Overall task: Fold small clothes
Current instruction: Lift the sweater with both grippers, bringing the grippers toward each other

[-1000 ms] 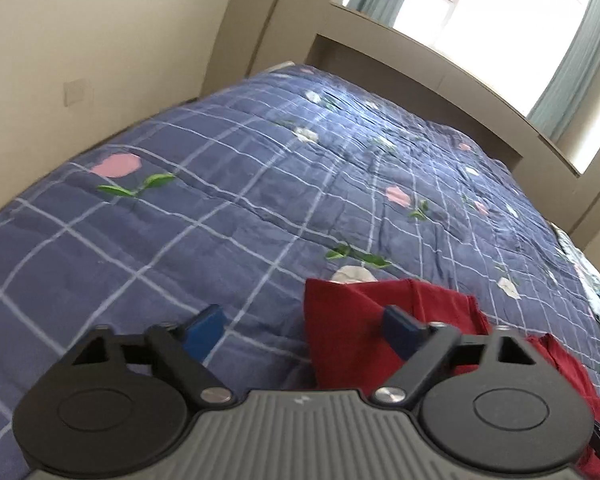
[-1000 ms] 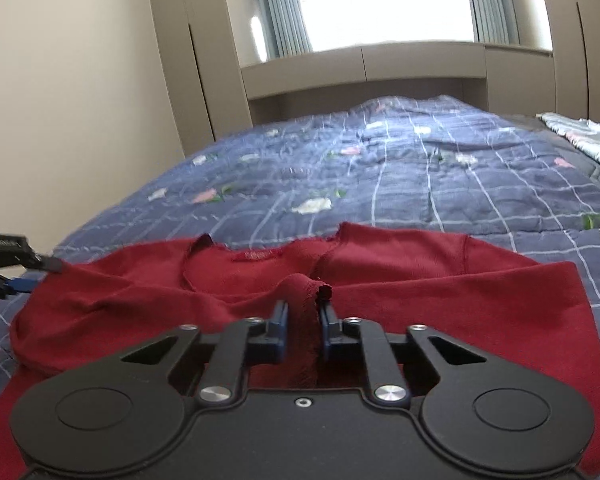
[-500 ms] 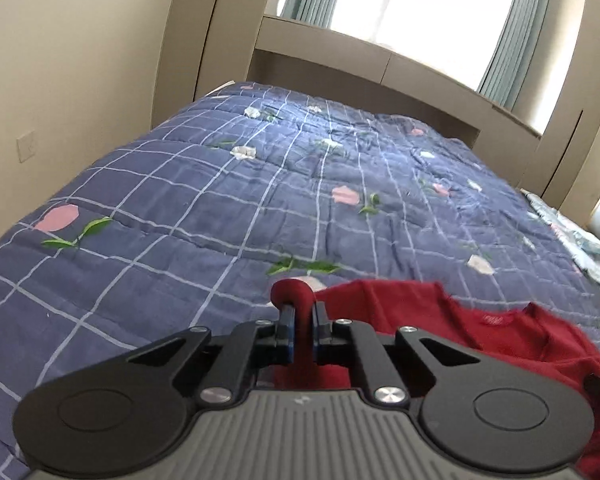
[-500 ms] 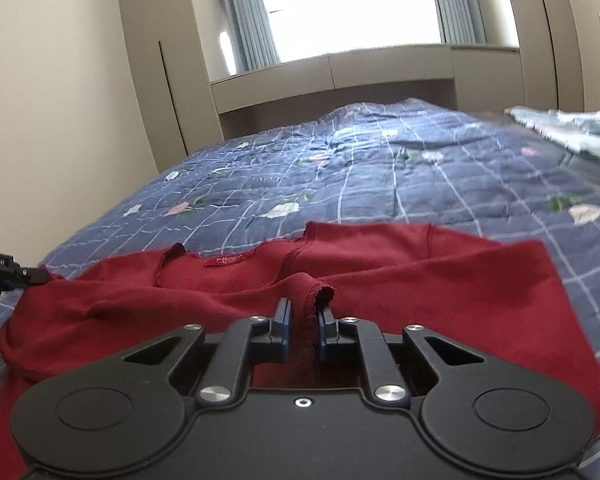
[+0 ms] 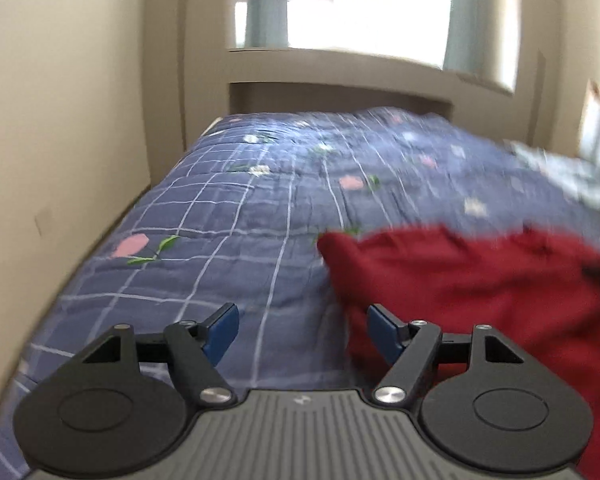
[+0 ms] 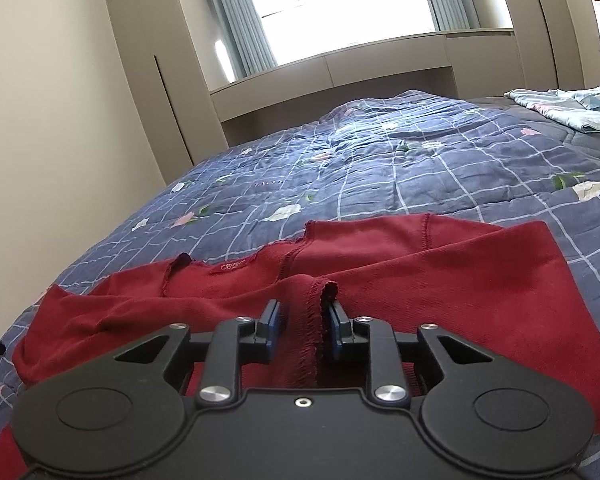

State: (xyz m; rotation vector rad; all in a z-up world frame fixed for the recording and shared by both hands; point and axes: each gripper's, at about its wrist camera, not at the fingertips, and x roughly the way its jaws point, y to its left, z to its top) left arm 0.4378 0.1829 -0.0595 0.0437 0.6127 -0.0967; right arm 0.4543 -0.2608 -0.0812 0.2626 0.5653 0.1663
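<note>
A dark red top (image 6: 440, 280) lies spread on the blue checked quilt (image 6: 380, 168), neckline and label facing away from me. My right gripper (image 6: 303, 322) has a bunched fold of the red cloth between its blue pads, jaws slightly apart around it. In the blurred left wrist view my left gripper (image 5: 302, 330) is open and empty over the quilt (image 5: 240, 240), just left of the red top's edge (image 5: 480, 292).
The bed runs to a beige headboard ledge (image 6: 340, 76) under a bright window. A beige wall (image 5: 60, 140) lines the left side. Pale blue folded cloth (image 6: 572, 104) lies at the far right of the bed.
My left gripper closed on a fold of the red top half a second ago, then opened and let it go, swinging left. My right gripper keeps its hold, jaws a little wider.
</note>
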